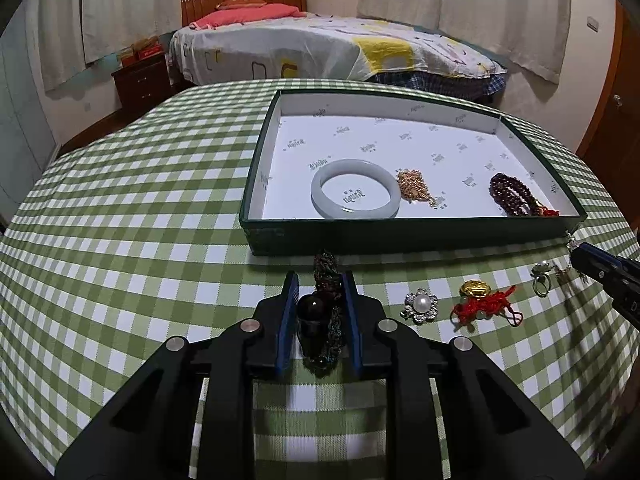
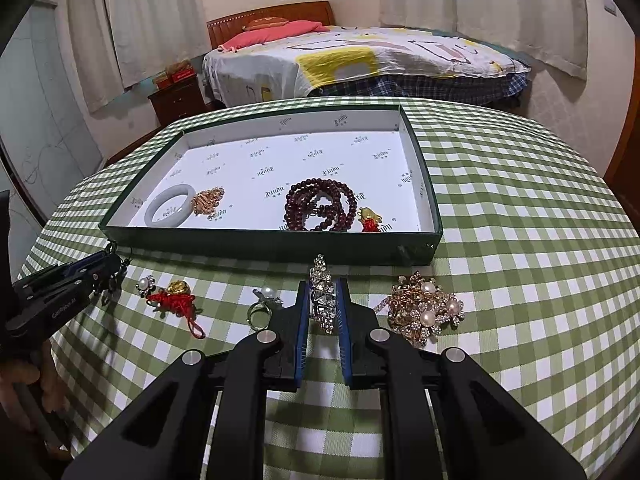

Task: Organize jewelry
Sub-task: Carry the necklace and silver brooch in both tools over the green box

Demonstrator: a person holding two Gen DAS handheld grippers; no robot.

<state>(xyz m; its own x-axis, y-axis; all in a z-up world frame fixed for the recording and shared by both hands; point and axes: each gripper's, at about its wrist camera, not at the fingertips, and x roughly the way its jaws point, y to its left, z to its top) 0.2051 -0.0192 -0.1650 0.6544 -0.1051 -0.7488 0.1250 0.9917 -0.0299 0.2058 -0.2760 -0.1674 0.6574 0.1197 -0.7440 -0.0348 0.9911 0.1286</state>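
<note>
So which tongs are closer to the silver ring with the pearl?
The right. The right tongs, shut on a sparkly rhinestone piece, sit just right of the pearl ring. The left tongs, holding a dark beaded cord, are farther left, past the red-knot charm.

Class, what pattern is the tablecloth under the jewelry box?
Green-and-white check tablecloth; the right wrist view shows it best.

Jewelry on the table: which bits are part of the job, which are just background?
Job: green box, dark bead pendant in left gripper, rhinestone piece in right gripper, pearl brooch, ring.
Background: bed, nightstand, curtains.
</note>
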